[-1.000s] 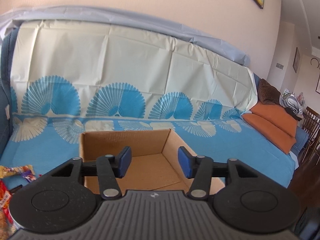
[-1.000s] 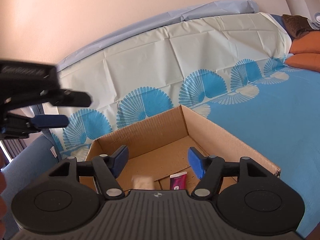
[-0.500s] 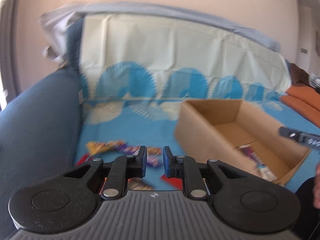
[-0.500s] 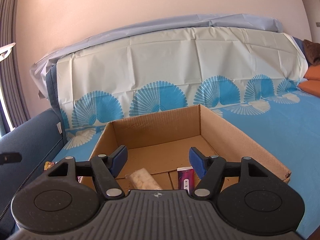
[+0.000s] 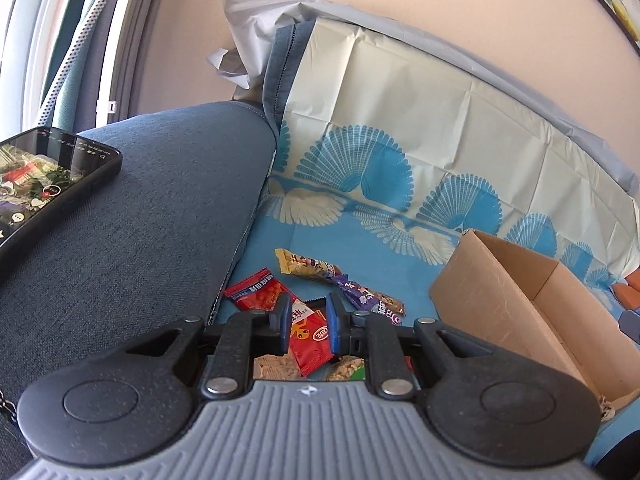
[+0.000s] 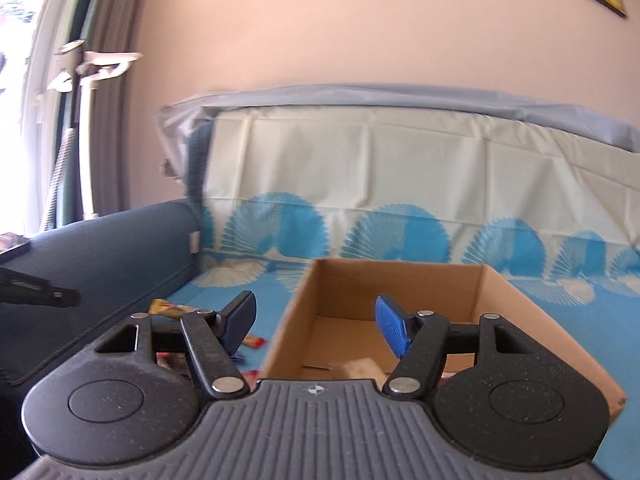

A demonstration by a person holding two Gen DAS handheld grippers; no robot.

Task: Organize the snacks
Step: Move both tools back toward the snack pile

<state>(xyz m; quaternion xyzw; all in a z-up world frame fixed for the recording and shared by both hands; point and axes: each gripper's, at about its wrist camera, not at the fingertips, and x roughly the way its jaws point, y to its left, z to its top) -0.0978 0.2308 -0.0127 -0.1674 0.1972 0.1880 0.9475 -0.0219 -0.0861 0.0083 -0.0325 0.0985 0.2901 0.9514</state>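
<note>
Left wrist view: a sofa [image 5: 360, 264] draped in a blue fan-print cover carries everything. Its dark blue armrest [image 5: 132, 216], with a phone [image 5: 44, 176] on top, bounds the seat on one side. A cardboard box [image 5: 500, 292], open at the top, stands on the seat on the other side. The snack pile [image 5: 320, 300] lies on the seat between armrest and box, nearer the armrest.

The left hand-held gripper [image 5: 307, 322] hangs over the pile's near edge, its jaws having just closed to a narrow gap. A red snack packet [image 5: 310, 336] shows in that gap, its long axis running roughly away from the camera; whether the pads press it cannot be told. A yellow bar [image 5: 304, 266] and a purple bar [image 5: 360, 294] lie beyond, slanting toward the box.

Right wrist view: the right hand-held gripper [image 6: 316, 322] is spread and empty, aimed across the box's near wall, with some snacks already inside. By judgement the left hand is nearer the pile, and open seat between pile and box leaves room for a transfer over the rim.
</note>
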